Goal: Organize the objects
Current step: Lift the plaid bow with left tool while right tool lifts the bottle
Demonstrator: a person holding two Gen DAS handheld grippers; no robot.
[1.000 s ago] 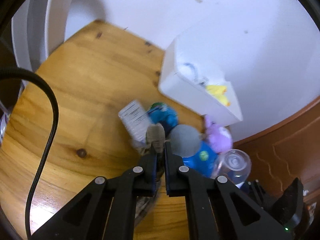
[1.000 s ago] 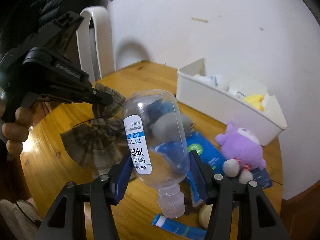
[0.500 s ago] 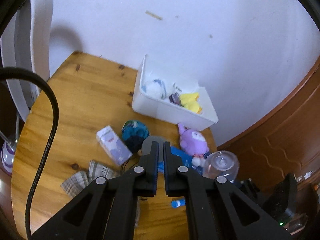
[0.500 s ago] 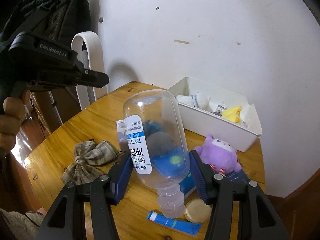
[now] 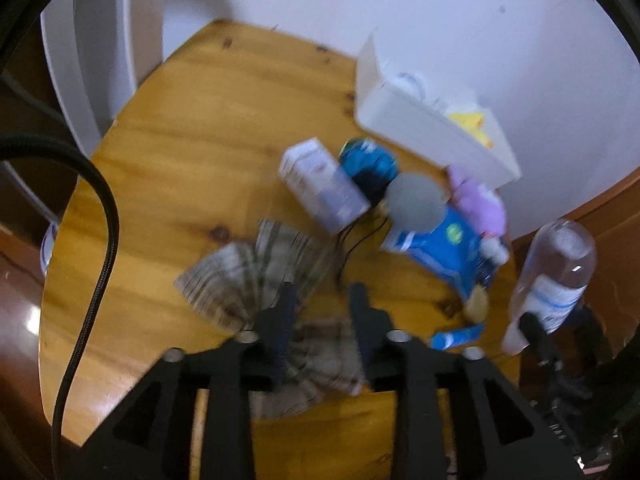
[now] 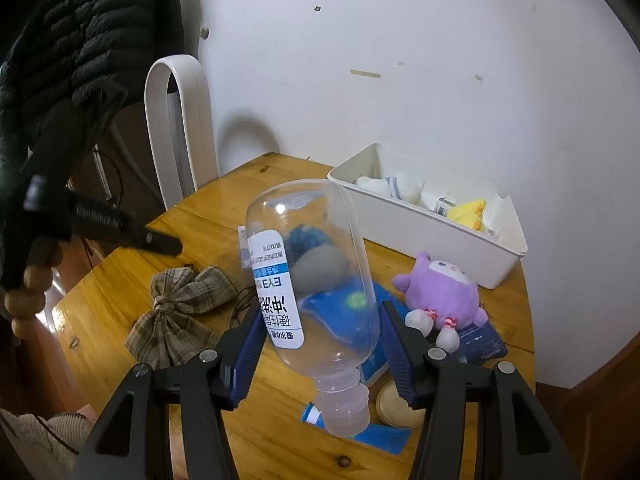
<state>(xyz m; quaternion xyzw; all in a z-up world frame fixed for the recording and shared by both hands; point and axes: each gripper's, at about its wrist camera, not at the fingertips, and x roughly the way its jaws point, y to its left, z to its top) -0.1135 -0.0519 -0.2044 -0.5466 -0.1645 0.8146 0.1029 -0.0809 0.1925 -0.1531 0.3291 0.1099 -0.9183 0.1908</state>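
Clear bottle [image 6: 316, 276] with white label, cap downward, clamped in right claw [image 6: 324, 344]. Left claw [image 5: 320, 308] just opening over blurred plaid bow [image 5: 260, 276] (nothing gripped).

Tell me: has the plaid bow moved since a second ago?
Yes. The plaid bow hung from the shut left gripper; now it lies on the wooden table, left of the clear bottle. The jaws have just been opening above it.

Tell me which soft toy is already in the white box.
The yellow toy lies inside the white box. The purple toy sits on the table, in front of the box.
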